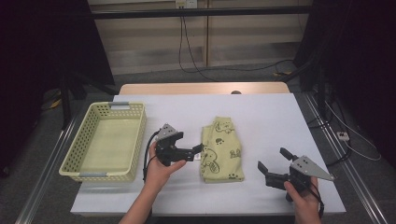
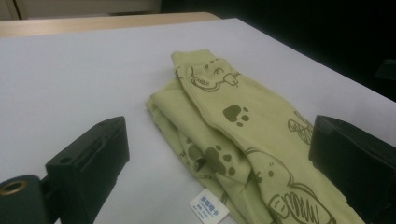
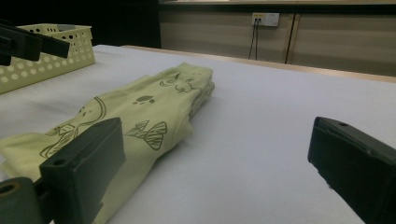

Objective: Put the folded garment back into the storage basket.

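While we hold both tools low over the white table (image 1: 261, 112), our right gripper (image 1: 270, 171) stays apart from the folded green garment (image 1: 221, 148), jaws spread wide. Our left gripper (image 1: 198, 150) is released too, probably touching its left edge. Farther left stands the yellow basket (image 1: 84, 140).

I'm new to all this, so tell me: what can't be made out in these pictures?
- Label on the folded garment: left gripper view, print too small and blurred to read.
- Garment's near end: left gripper view, cut off by the bottom edge.
- Basket in the right gripper view: cut off by the left edge, partly behind the left claw.
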### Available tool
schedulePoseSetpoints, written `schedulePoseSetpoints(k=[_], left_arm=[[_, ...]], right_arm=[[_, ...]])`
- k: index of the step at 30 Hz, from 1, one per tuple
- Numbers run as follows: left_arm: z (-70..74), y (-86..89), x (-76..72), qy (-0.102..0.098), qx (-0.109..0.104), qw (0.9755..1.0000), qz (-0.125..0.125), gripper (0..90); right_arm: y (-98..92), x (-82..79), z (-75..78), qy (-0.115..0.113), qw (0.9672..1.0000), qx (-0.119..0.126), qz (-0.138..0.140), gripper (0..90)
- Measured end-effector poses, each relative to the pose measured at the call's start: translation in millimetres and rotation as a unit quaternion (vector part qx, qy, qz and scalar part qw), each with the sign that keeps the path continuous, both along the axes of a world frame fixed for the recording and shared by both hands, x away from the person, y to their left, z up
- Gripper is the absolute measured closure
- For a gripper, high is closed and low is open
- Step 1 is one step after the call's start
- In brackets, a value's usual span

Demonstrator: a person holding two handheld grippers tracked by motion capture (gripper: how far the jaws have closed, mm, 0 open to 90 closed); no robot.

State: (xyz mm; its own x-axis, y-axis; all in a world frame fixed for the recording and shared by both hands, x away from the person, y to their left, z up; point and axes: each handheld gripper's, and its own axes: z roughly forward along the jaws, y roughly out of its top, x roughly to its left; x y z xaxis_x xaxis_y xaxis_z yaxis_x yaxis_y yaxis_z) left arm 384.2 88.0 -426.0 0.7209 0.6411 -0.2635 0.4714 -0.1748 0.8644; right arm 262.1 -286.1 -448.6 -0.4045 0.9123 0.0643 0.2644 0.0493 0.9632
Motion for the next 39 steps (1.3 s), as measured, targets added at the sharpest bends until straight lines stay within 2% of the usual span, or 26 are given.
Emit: schedulePoseSetpoints(k=[14, 27, 30, 36, 37, 39], left_arm=[[-15.8, -25.8, 14.3, 0.032, 0.025, 0.9991, -0.017, 5.9], [-27.2, -41.3, 22.1, 0.057, 0.053, 0.9969, -0.014, 7.1], [-28.7, -44.7, 23.2, 0.062, 0.062, 0.9961, -0.01, 7.8], [-35.2, -50.2, 24.8, 0.078, 0.094, 0.9925, -0.003, 8.8], [-36.4, -51.5, 24.8, 0.081, 0.092, 0.9925, 0.001, 8.8], [-37.1, -51.8, 25.3, 0.083, 0.101, 0.9914, -0.005, 8.8]], right_arm=[[0.3, 0.2, -0.3, 0.001, 1.0, -0.002, 0.0, 3.7], [0.6, 0.1, -0.3, 0.001, 1.0, -0.003, 0.0, 3.8], [0.9, -0.1, -0.4, 0.001, 1.0, -0.003, -0.001, 3.8], [1.2, -0.2, -0.6, 0.0, 1.0, -0.005, 0.002, 3.9], [1.1, -0.2, -0.6, 0.0, 1.0, -0.005, 0.001, 3.9], [0.8, -0.2, -0.5, 0.001, 1.0, -0.005, -0.001, 3.9]])
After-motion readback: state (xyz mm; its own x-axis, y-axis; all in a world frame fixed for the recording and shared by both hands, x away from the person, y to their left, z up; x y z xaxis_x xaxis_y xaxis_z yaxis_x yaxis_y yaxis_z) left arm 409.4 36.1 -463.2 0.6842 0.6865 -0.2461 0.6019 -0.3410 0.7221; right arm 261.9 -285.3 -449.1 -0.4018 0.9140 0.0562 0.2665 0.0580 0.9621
